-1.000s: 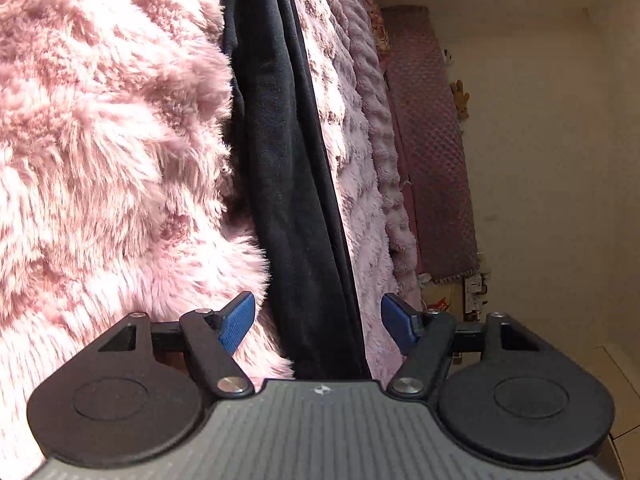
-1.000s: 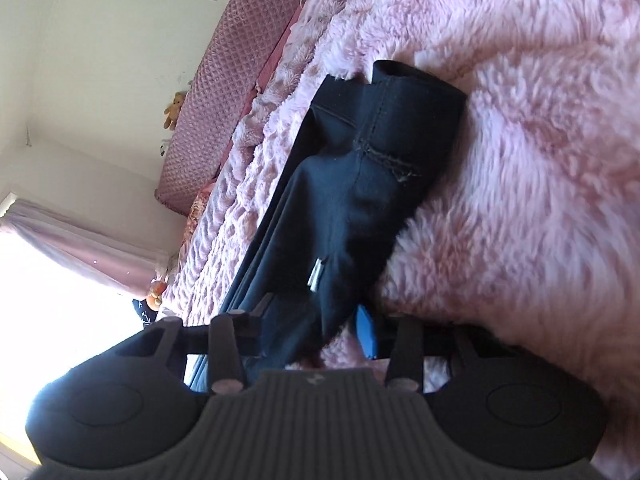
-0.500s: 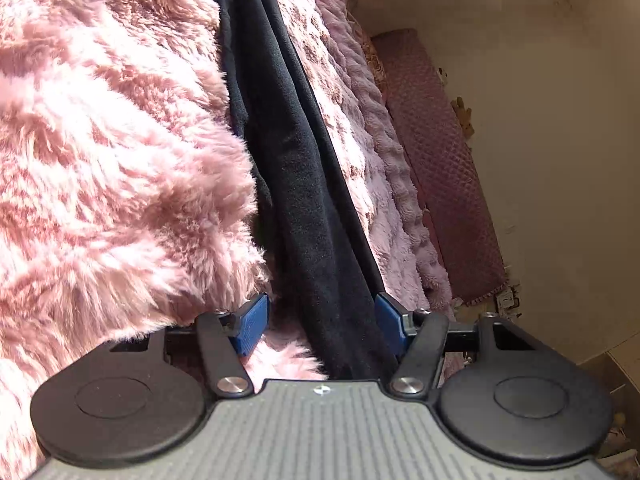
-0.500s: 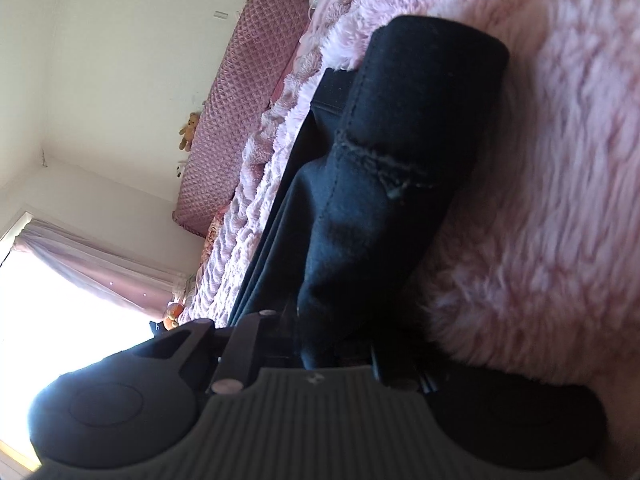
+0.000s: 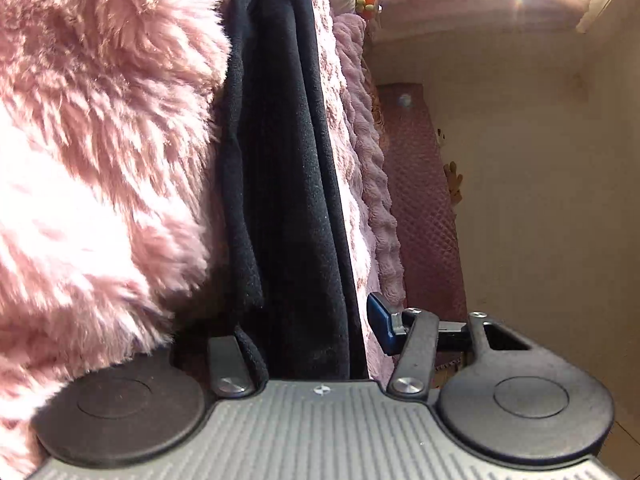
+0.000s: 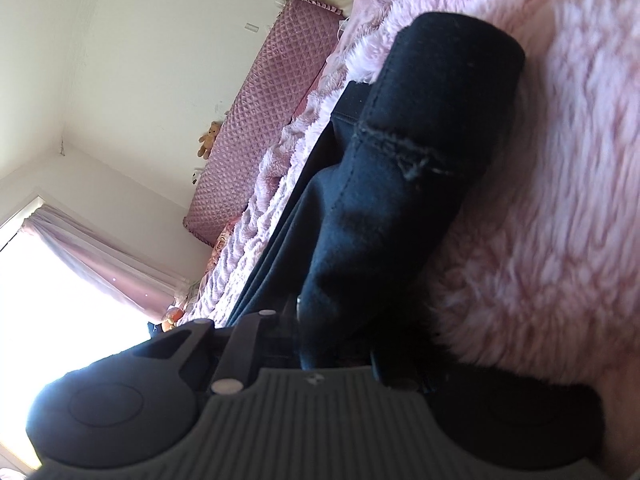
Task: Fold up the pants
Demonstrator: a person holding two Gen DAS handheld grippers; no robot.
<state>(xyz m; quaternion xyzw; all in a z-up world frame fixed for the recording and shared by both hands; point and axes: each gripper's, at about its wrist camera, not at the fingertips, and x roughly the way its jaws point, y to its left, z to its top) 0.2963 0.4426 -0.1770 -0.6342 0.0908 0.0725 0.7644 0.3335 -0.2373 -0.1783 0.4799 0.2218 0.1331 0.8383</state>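
Black pants [image 5: 292, 184] lie stretched out on a fluffy pink blanket [image 5: 100, 160]. In the left wrist view, my left gripper [image 5: 308, 332] has the leg end of the pants between its fingers; the right blue pad [image 5: 380, 322] stands just clear of the fabric and the left finger is buried under cloth and fur. In the right wrist view, the waistband end of the pants [image 6: 400, 200] runs down into my right gripper [image 6: 336, 354], whose fingers are closed on the fabric and mostly hidden by it.
The pink blanket [image 6: 540, 200] covers the bed. A quilted mauve headboard [image 6: 260, 128] stands against the cream wall, with a small teddy bear [image 6: 208, 138] beside it. A bright window with a pink curtain [image 6: 100, 256] is at one side.
Both grippers pushed in over the pants' ends. The left narrowed around the leg end. The right closed on the waistband end, which now fills its jaws.
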